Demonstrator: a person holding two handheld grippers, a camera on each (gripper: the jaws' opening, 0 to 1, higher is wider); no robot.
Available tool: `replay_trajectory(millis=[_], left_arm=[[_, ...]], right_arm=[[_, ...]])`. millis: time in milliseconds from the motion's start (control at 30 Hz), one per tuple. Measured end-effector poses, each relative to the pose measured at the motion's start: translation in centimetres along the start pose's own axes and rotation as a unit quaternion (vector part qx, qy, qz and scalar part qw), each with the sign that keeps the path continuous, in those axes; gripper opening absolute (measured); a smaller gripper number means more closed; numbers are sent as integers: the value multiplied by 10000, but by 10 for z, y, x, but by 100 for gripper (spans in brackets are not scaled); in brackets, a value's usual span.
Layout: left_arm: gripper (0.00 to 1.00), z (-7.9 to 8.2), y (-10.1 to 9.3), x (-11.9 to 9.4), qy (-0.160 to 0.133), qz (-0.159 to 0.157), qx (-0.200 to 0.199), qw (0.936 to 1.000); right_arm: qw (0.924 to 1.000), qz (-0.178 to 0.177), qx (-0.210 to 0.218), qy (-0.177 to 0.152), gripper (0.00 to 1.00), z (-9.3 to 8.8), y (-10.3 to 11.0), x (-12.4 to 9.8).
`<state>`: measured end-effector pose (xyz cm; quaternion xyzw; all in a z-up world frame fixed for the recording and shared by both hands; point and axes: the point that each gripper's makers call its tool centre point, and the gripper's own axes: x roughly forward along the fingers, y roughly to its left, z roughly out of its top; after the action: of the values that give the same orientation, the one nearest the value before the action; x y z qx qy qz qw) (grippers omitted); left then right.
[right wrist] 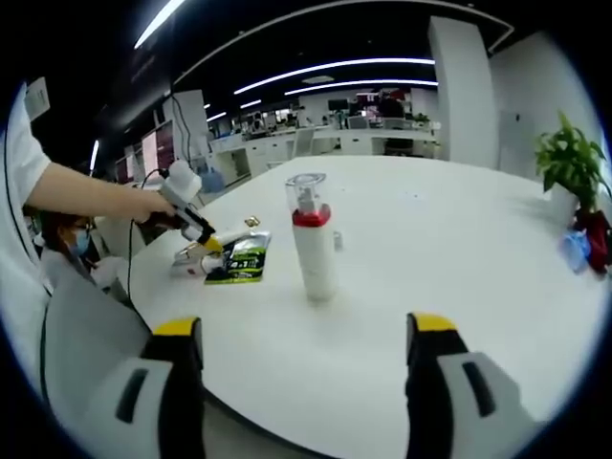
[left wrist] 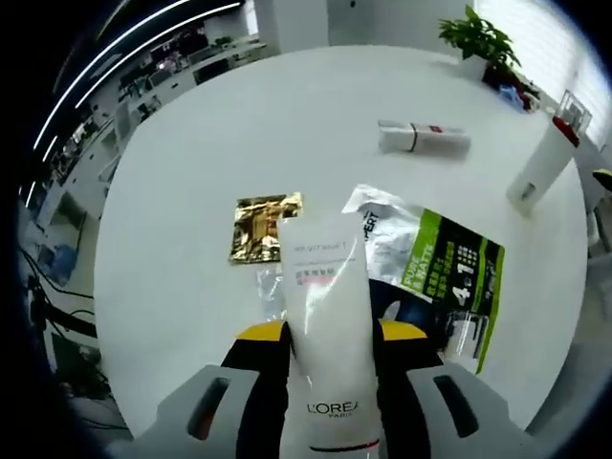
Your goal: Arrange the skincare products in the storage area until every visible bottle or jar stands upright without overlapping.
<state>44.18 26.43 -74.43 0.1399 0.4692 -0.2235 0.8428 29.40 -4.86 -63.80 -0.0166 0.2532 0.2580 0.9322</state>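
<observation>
In the left gripper view the left hand-held gripper (left wrist: 330, 359) is clenched around a white L'Oréal tube (left wrist: 325, 316), its jaws pressing the tube's sides while the crimped end points away toward the far part of the white table (left wrist: 191, 191). Beyond the tube lie a gold sachet (left wrist: 263, 227) and, to its right, a green and white pouch (left wrist: 430, 268), both flat. Farther off a white bottle with a red band (left wrist: 423, 138) lies on its side, and at the far right a tall white bottle (left wrist: 541, 164) stands upright.

In the right gripper view the right hand-held gripper (right wrist: 306, 382) is released, jaws wide apart with nothing between them, facing the upright tall white bottle (right wrist: 313, 237) near the table's middle.

The step in hand looks like lifting the tube to stand it up. The next move calls for turning it cap-down onto a bare spot, apart from the sachets; after that the lying bottle still needs righting.
</observation>
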Motion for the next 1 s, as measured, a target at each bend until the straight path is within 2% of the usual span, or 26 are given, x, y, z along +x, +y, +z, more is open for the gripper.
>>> replay_trajectory(millis=[267,367,400,467,533,767,1000], left_arm=[[31,0,-1,-11,-135,24,-120,9998],[31,3,0,-15,-298,21,-92,9995],[31,7,-3,-16,-496,-55,79,9987],[31,2,-3,-21,-386,23,82,9992],[30,3,-1,-22,-475,65,113,9988],[30,9,-5,-48,-856,176,5,9962],[30,10,-9,-69,-1220,299,-135,9920]], right_arm=[[9999,25,-112,19,88,1,2,1],[10000,34,-88,-3,88,1,2,0],[10000,34,-83,-12,88,2,2,0],[10000,44,-77,-29,87,3,2,0],[9999,47,-94,-29,87,3,3,0],[9998,109,-85,-107,86,9,6,4],[9993,308,-135,-189,86,18,20,11]])
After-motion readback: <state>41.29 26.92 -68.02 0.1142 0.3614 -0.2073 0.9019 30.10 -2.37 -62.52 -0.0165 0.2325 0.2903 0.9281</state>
